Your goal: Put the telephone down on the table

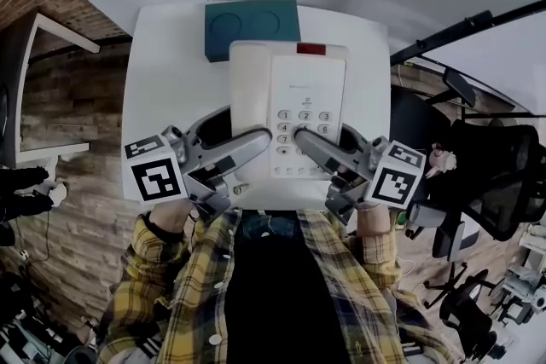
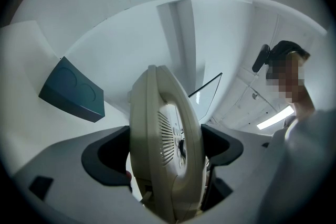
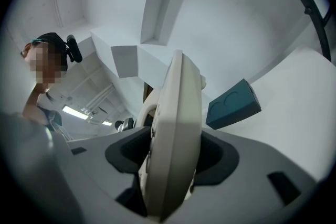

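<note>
A: Where is the cream telephone (image 1: 290, 98)?

B: Over the white table (image 1: 162, 81), just in front of the teal box (image 1: 252, 26); whether its base touches the top, I cannot tell.

A: And the grip?

B: The left gripper (image 1: 243, 136) is clamped on the handset side; the right gripper (image 1: 328, 141) on the keypad side, its jaws spread wide across the body; one on each flank, I judge, to keep it level and the handset seated while it is lowered.

Cream push-button telephone (image 1: 290, 111), keypad up, flat over the white table's (image 1: 162, 81) near half
</note>
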Tool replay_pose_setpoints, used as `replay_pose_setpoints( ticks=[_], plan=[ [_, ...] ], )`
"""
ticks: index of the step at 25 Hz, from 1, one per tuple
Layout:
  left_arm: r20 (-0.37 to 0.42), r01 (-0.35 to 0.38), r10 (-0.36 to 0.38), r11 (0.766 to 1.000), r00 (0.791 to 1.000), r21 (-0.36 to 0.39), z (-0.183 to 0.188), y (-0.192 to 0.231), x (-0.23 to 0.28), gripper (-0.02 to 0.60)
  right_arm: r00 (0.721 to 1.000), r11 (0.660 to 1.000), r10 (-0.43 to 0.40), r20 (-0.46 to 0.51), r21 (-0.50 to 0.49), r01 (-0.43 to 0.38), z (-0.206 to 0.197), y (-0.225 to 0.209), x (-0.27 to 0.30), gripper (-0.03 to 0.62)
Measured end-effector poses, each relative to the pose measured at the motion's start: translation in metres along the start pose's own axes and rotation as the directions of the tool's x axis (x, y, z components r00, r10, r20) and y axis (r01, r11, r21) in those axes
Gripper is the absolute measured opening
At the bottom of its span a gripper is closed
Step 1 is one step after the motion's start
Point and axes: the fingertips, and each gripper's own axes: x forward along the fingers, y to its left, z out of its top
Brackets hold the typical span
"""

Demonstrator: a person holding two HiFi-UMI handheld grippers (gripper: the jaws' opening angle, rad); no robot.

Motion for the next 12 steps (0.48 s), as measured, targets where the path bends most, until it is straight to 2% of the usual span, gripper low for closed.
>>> replay_pose_setpoints(
  ticks=[12],
  plan=[
    [-0.023,-0.010,0.009,0.999,1.000,-0.052,-0.010,0.020,-0.010,0.402,0.999,0.998,-0.040,-0.006,0.052,0.040,-0.018,-0.011,0.010,0.242]
  ],
)
